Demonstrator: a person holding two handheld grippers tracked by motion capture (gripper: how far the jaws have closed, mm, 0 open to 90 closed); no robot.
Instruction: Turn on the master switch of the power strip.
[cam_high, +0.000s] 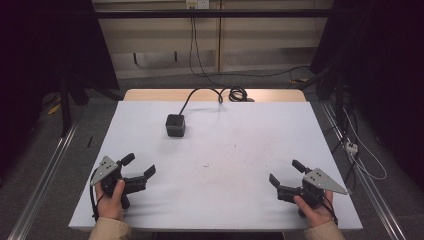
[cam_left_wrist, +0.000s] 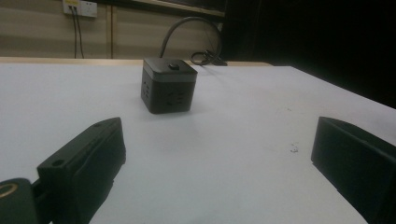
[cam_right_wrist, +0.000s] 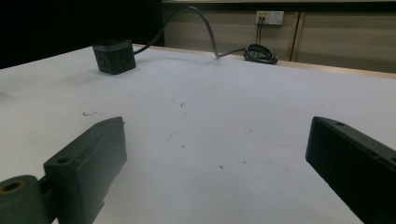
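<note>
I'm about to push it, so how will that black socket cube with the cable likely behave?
The cube is squat and flat-based, so it will probably slide, not tip. Its thick cable arches stiffly toward a coil, so it may resist or swing the cube. It looks fairly heavy for its size.

Dim, slightly soft pictures; dark surroundings, faint shadows, no glare.

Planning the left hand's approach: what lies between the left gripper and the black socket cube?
Nothing: in the left gripper view, bare white table runs from the open left gripper to the socket cube. The high view shows the same.
</note>
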